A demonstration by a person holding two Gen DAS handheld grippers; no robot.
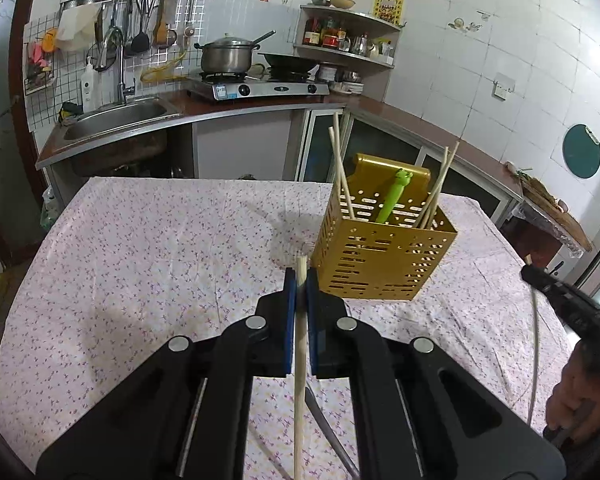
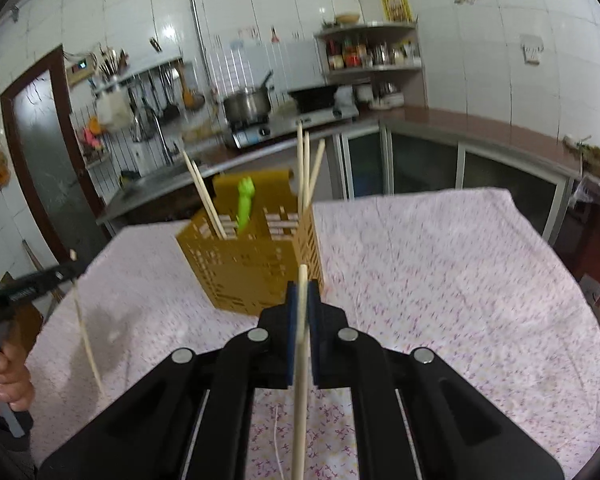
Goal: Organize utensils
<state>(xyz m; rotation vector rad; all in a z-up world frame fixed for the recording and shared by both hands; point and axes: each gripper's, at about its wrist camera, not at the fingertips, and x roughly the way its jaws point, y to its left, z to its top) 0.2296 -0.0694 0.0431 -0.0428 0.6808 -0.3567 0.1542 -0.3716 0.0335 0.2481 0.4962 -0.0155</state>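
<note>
A gold perforated utensil holder (image 1: pixel 384 256) stands on the floral tablecloth (image 1: pixel 140 264), holding several wooden chopsticks and a green-handled utensil (image 1: pixel 394 194). My left gripper (image 1: pixel 300 276) is shut on a wooden chopstick (image 1: pixel 299 380), held upright just left of the holder. My right gripper (image 2: pixel 302 290) is shut on another chopstick (image 2: pixel 300 380), just in front of the holder (image 2: pixel 252 268). The right gripper also shows at the right edge of the left wrist view (image 1: pixel 540 276); the left one shows at the left edge of the right wrist view (image 2: pixel 66 270).
A knife blade (image 1: pixel 328 432) lies on the cloth under my left gripper. Behind the table are a sink (image 1: pixel 116 120), a stove with a pot (image 1: pixel 226 56) and wok, a corner shelf (image 1: pixel 348 40) and a counter along the right wall.
</note>
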